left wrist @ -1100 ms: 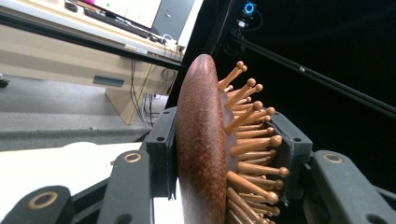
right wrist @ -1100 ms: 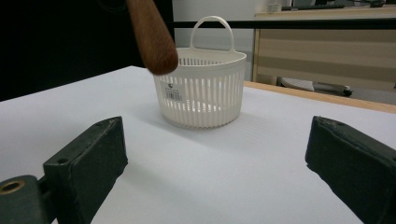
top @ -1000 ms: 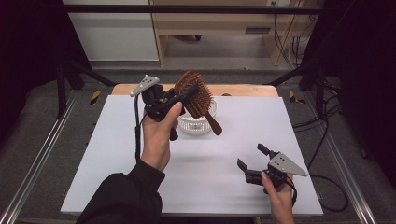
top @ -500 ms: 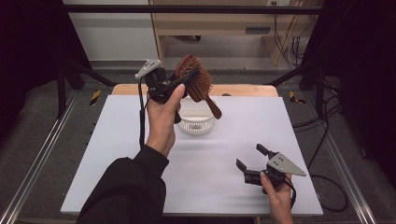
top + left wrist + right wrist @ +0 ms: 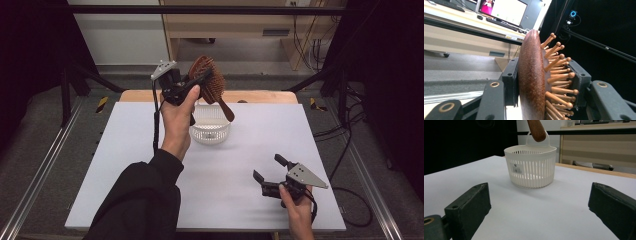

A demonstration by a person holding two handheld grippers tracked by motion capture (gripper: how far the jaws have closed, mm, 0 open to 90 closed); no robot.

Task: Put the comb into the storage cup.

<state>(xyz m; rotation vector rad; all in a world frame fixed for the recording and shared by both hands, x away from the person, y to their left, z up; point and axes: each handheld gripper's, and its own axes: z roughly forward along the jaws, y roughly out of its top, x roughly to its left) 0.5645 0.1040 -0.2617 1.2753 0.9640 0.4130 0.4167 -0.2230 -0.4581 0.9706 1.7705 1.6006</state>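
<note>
A brown wooden hairbrush (image 5: 210, 80) with peg bristles hangs in the air above a white slotted basket (image 5: 211, 128). My left gripper (image 5: 200, 79) is shut on its head. In the left gripper view the jaws press the brush head (image 5: 532, 75) from both sides, one on its smooth back and one on the bristles. The handle slants down toward the basket, and its tip (image 5: 536, 130) shows just above the basket (image 5: 531, 167) in the right gripper view. My right gripper (image 5: 268, 171) rests low over the white table at the near right, open, with nothing between its jaws.
The white table top (image 5: 125, 165) spreads around the basket. A wooden strip (image 5: 260, 96) runs along its far edge. Metal rails (image 5: 45, 165) flank the table on the left. A cable (image 5: 350, 210) trails off at the right. A desk with a monitor (image 5: 504, 10) stands behind.
My left gripper has carried the hairbrush up and away from me, so that it now hangs higher above the basket. The right gripper has stayed in place.
</note>
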